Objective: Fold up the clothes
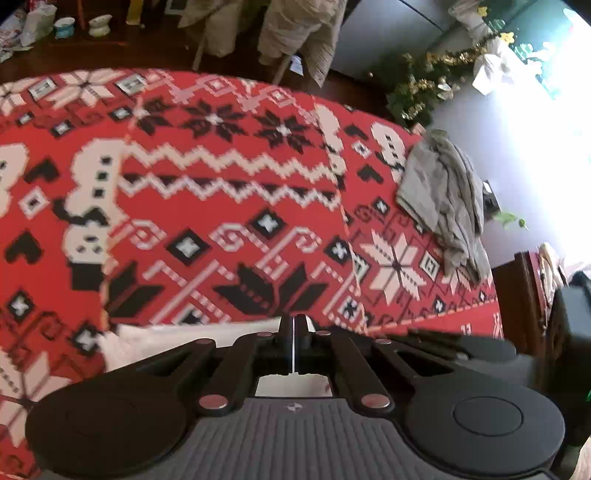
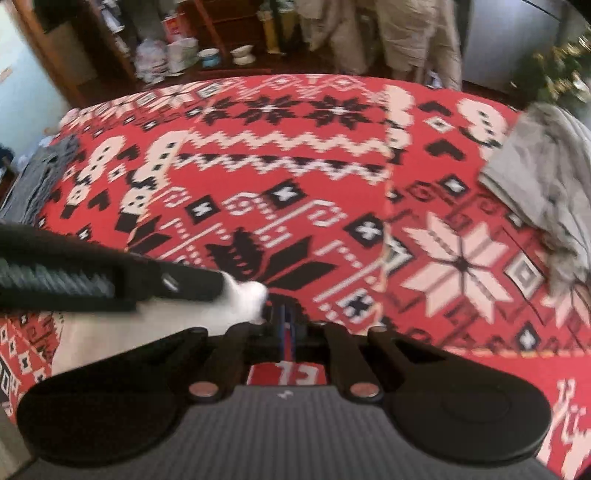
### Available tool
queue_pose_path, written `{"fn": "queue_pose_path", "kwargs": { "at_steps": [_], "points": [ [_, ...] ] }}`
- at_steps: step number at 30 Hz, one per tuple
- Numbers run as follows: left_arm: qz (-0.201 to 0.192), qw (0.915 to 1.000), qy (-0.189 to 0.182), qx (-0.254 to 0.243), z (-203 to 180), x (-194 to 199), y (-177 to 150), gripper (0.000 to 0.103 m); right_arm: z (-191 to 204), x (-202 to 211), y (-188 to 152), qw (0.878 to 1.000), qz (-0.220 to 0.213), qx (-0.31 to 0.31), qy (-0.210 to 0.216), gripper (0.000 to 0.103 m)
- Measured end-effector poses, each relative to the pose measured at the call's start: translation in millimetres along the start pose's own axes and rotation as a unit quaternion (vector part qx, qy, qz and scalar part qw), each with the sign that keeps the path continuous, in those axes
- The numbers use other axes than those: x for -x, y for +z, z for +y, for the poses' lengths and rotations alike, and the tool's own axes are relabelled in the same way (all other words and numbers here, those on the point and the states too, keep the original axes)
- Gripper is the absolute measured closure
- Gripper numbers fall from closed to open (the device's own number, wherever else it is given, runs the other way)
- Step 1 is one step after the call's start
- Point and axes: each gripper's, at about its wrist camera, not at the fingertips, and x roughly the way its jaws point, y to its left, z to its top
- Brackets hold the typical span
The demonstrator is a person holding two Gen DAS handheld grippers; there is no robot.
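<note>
A red cloth with a white and black knit pattern and a white underside lies spread over a bed cover of the same pattern. My left gripper is shut on its near edge, where the white underside turns up. The right wrist view shows the cloth again, with my right gripper shut on the near edge. The left gripper comes in from the left there, pinching white fabric right beside the right fingertips. The cloth's right edge runs away from me.
A crumpled grey garment lies on the cover's right side. A grey fringed piece hangs at the left edge. Beyond the far edge are hanging beige clothes, cups and shelves. A dark cabinet stands on the right.
</note>
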Motion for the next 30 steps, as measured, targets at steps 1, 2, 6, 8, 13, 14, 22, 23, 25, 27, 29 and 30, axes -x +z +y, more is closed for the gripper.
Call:
{"fn": "queue_pose_path", "kwargs": {
  "at_steps": [1,2,6,8,13,14,22,23,25,27,29,30],
  "points": [
    [0.003,1.0,0.005,-0.003,1.5,0.6,4.3,0.102,-0.1,0.8,-0.9,1.0,0.002,0.0,0.001,0.096],
    [0.004,0.9999,0.008,-0.009,3.4,1.2,9.5,0.102,0.3,1.4,-1.8,1.0,0.004,0.002,0.001,0.095],
    [0.062,0.9972,-0.027,-0.034,13.5,-14.4,39.7,0.098,-3.9,4.2,-1.9,1.0,0.009,-0.01,0.01,0.094],
    [0.097,0.9933,-0.047,-0.041,21.4,-26.2,55.0,0.098,-6.5,5.7,-1.5,1.0,0.01,-0.011,0.016,0.094],
    [0.224,0.9564,-0.113,-0.149,23.5,-65.3,87.1,0.098,-13.5,8.5,-1.2,1.0,0.011,0.0,0.027,0.093],
    [0.25,0.9417,-0.128,-0.185,20.9,-74.1,89.1,0.098,-16.5,8.8,-1.2,0.999,0.012,-0.002,0.032,0.093],
    [0.401,0.8757,-0.211,-0.167,26.9,-132.6,103.8,0.098,-29.8,17.1,12.8,0.993,0.02,0.03,0.116,0.093],
    [0.414,0.8685,-0.222,-0.158,27.5,-137.5,105.0,0.098,-29.8,18.5,15.8,0.992,0.021,0.035,0.122,0.089],
    [0.437,0.8568,-0.23,-0.148,28.3,-145.3,104.7,0.098,-28.0,19.1,21.3,0.99,0.021,0.039,0.13,0.086],
    [0.453,0.8482,-0.239,-0.137,29.7,-151.0,105.5,0.099,-25.1,15.9,25.3,0.99,0.026,0.042,0.136,0.086],
    [0.464,0.8408,-0.249,-0.125,30.8,-154.9,106.3,0.102,-21.5,10.3,28.0,0.989,0.032,0.049,0.137,0.086],
    [0.466,0.8388,-0.252,-0.127,30.2,-154.3,106.6,0.103,-19.6,7.0,29.1,0.989,0.034,0.052,0.136,0.086]
  ]
}}
